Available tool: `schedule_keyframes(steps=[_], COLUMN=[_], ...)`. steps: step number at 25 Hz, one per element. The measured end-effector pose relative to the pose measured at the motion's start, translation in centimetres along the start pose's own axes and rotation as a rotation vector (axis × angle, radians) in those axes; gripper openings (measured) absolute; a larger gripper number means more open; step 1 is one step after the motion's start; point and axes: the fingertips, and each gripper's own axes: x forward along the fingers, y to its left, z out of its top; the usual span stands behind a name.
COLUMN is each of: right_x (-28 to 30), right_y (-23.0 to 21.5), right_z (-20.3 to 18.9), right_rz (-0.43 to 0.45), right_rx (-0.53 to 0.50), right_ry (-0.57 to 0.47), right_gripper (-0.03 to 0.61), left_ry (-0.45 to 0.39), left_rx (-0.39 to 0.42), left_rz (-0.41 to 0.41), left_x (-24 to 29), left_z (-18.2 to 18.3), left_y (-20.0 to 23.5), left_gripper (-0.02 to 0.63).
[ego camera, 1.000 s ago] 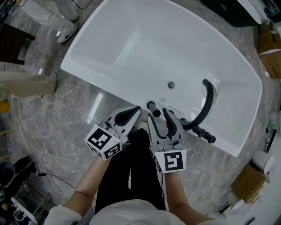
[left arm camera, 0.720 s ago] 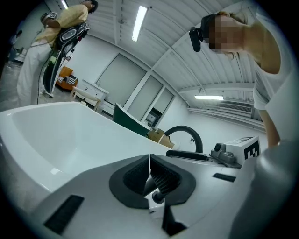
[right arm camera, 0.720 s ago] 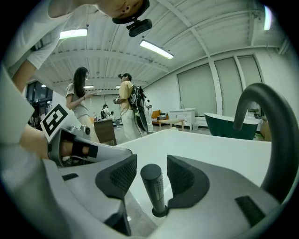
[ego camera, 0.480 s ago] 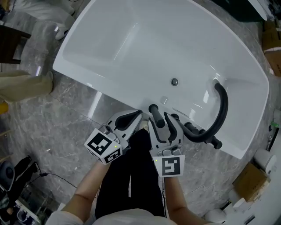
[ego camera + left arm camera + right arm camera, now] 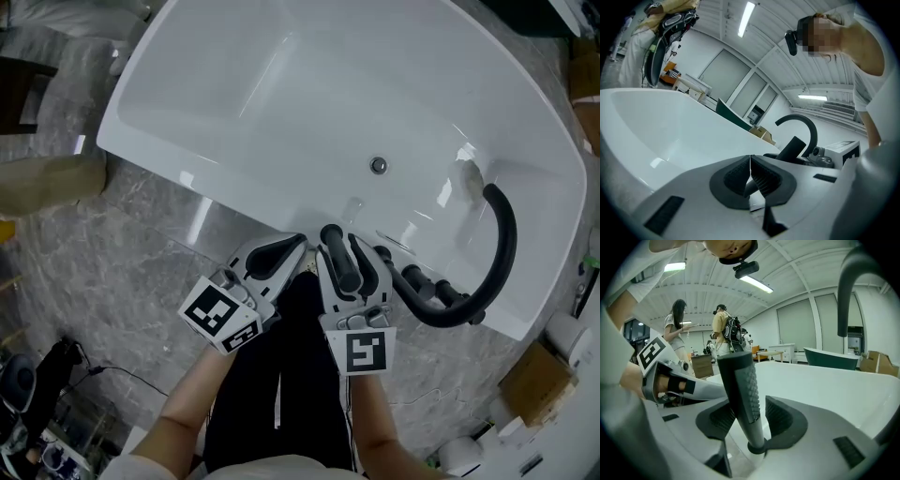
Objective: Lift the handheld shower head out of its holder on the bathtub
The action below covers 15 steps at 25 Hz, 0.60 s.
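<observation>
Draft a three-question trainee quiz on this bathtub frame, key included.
1. True or false: the left gripper is shut on the shower head.
2. Where is the curved black spout relative to the shower head? A) to the person's left B) to the person's right C) behind the person
3. Fill in: the shower head stands between the open fingers of the ___ gripper.
Key: 1 false, the left gripper is shut on nothing; 2 B; 3 right gripper.

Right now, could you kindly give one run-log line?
left claw shut, empty | right claw open around handheld shower head | seated in holder
</observation>
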Motion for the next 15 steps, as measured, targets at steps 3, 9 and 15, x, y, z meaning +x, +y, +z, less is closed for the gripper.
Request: schedule_keyframes(steps=[3, 9, 15], right_x=[0.6, 1.0, 1.0], right_y=[-0.2, -0.1, 0.0], right_z=[-1.0, -1.2, -1.5], right_rz=[0.013, -0.008, -0.029], right_rx=[0.051, -0.078, -0.062], right_ry=[0.011, 0.020, 0.038], right_gripper=[0.187, 0.133, 0.132], left_ry=[0.009, 0.003, -0.004], left_rx=[-0.006, -0.012, -0.021], left_rz=[0.004, 0.013, 0.021], left_x=[0.2, 0.1, 0.1], left_z=[-0.5, -0.7, -0.5], left_y=[0.3, 0.3, 0.0], left_gripper=[0.011, 0.011, 0.011])
